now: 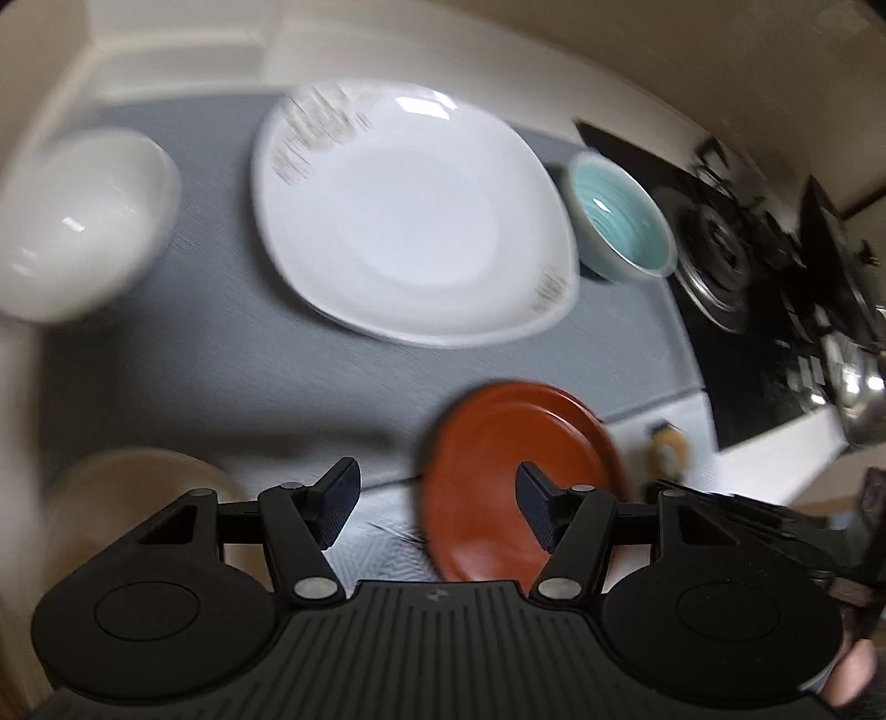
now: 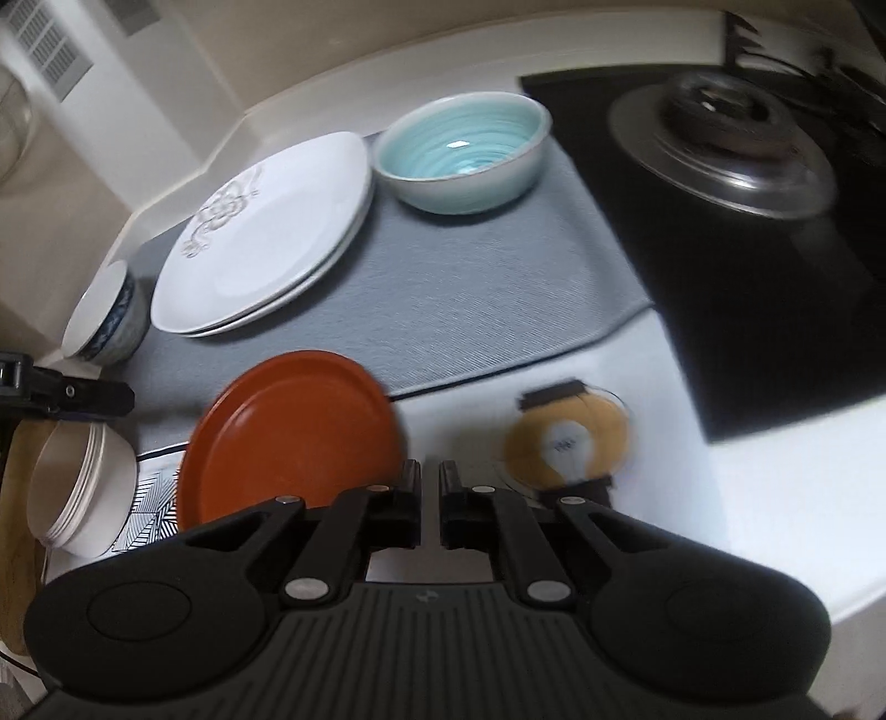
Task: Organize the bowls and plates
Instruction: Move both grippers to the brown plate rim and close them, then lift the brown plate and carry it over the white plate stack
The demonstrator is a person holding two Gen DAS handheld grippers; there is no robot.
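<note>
Clearly, we hold the round, rust-red plate [image 2: 293, 437] tilted above the counter's front edge, its rim pinched in our right gripper [image 2: 429, 490]; it could slip, gripped by so little. Our left gripper [image 1: 434, 501] hangs spread wide, holding nothing.

Cream wall [image 2: 310, 50], white counter [image 2: 775, 498], black stovetop [image 2: 747, 310]

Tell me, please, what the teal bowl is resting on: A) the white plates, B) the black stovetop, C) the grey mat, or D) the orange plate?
C: the teal bowl sits directly on the grey mat, beside the stacked white plates and clear of the black stovetop.
</note>
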